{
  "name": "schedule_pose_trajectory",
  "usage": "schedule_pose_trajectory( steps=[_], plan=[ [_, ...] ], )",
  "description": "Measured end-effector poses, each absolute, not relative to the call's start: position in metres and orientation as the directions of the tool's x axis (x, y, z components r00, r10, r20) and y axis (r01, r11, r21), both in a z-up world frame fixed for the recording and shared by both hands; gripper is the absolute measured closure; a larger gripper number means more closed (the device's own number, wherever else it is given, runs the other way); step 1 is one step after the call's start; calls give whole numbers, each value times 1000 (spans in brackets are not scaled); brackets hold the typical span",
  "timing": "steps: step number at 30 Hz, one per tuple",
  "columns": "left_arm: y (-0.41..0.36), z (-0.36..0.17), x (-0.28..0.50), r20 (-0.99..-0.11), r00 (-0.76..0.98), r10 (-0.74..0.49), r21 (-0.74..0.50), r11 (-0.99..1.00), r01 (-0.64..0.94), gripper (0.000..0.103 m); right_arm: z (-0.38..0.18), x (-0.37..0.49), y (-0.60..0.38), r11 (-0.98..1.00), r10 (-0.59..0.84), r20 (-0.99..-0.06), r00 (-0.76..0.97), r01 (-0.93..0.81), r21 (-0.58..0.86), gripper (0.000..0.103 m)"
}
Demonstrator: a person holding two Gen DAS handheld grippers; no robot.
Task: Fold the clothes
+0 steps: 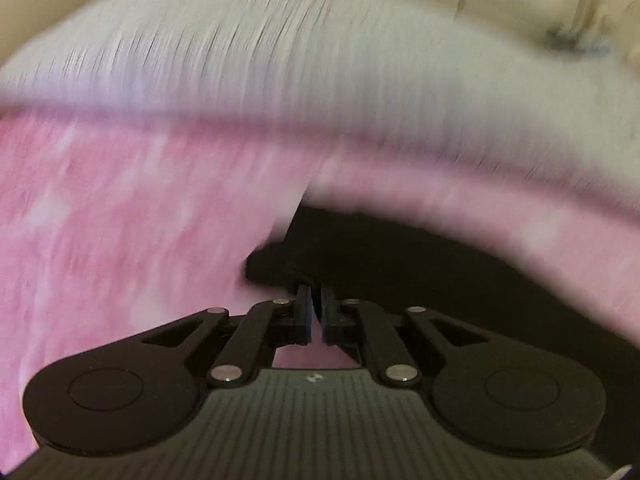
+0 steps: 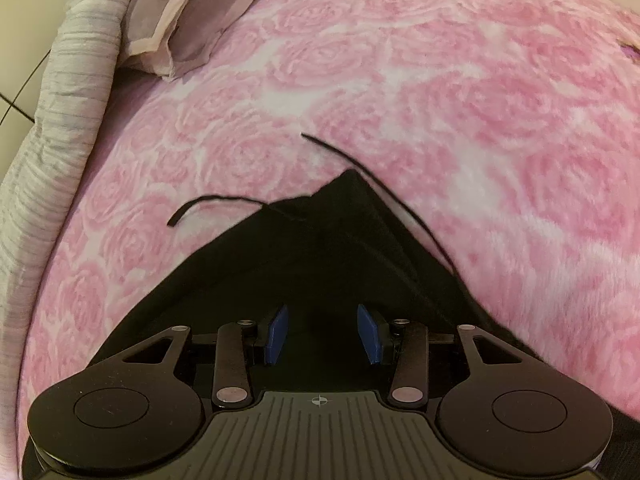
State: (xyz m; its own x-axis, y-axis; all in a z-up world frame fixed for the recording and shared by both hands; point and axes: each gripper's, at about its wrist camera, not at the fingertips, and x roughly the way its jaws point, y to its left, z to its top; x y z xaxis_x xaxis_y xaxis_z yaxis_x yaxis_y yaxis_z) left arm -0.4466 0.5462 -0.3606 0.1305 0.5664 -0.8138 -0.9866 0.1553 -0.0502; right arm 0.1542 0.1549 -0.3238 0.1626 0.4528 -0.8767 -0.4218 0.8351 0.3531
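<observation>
Gripping black garment (image 1: 280, 268) edge on pink rose blanket (image 2: 440, 80), left gripper (image 1: 316, 312) fingers pinched narrow on cloth. Right gripper (image 2: 323, 334) fingers wide, empty above garment, near its far corner. Advice: keep pinch firm, carry edge level, avoid loose drawstring (image 2: 208, 202).

Plush pink blanket (image 2: 460, 92), fleecy, with a raised rose pattern. On it, the matt black garment (image 2: 320, 248), soft cloth with thin cords. Beside the blanket, a grey striped quilt (image 2: 64, 92), crinkled weave. Right gripper (image 2: 322, 334): matt black plastic, blue rubbery pads (image 2: 276, 334), shiny metal pins.
</observation>
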Motion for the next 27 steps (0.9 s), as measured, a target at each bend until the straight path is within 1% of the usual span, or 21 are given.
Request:
schedule_pose_trajectory(
  steps=[1, 2, 4, 5, 7, 8, 10, 11, 12, 16, 18, 21, 23, 25, 27],
  plan=[
    [543, -374, -449, -832, 99, 546, -19, 151, -988, 91, -323, 152, 153, 831, 450, -878, 162, -435, 346, 60],
    [538, -378, -449, -826, 79, 559, 11, 157, -988, 84, -321, 149, 151, 828, 448, -879, 165, -448, 338, 60],
    [531, -375, -450, -800, 39, 598, 64, 151, -986, 74, -315, 146, 144, 821, 444, -877, 182, -475, 317, 60],
    [530, -372, -453, -796, 20, 605, 72, 127, -989, 73, -311, 145, 139, 819, 445, -875, 192, -483, 311, 60],
    [528, -365, -460, -787, -23, 616, 93, 82, -992, 74, -305, 142, 124, 818, 447, -872, 199, -485, 309, 60],
    [525, -361, -465, -785, -39, 619, 98, 61, -993, 76, -303, 140, 115, 818, 440, -877, 191, -488, 304, 60],
    [512, -349, -475, -789, -41, 613, 72, 26, -997, 82, -300, 129, 94, 818, 421, -891, 170, -497, 291, 60],
    [503, -344, -479, -795, -25, 607, 49, 23, -999, 83, -299, 122, 83, 819, 415, -895, 164, -496, 289, 60],
    [486, -338, -478, -807, 29, 590, 2, 52, -999, 83, -298, 115, 71, 820, 409, -899, 158, -495, 286, 60],
    [395, -325, -453, -851, 222, 475, -128, 222, -967, 84, -299, 84, 31, 813, 367, -922, 126, -525, 252, 60],
    [340, -322, -435, -861, 318, 397, -199, 312, -929, 84, -299, 69, 17, 813, 334, -930, 151, -546, 203, 60],
    [264, -324, -410, -862, 423, 280, -293, 405, -866, 84, -298, 49, 3, 768, 306, -933, 187, -628, 126, 60],
    [227, -336, -399, -875, 442, 197, -337, 408, -849, 84, -302, 41, -7, 744, 278, -940, 199, -663, 79, 60],
    [202, -353, -392, -910, 397, 123, -331, 361, -872, 85, -311, 37, -19, 740, 221, -957, 189, -671, 39, 60],
    [186, -351, -387, -917, 365, 164, -289, 359, -888, 85, -321, 36, -32, 748, 158, -973, 165, -664, 9, 60]
  ],
)
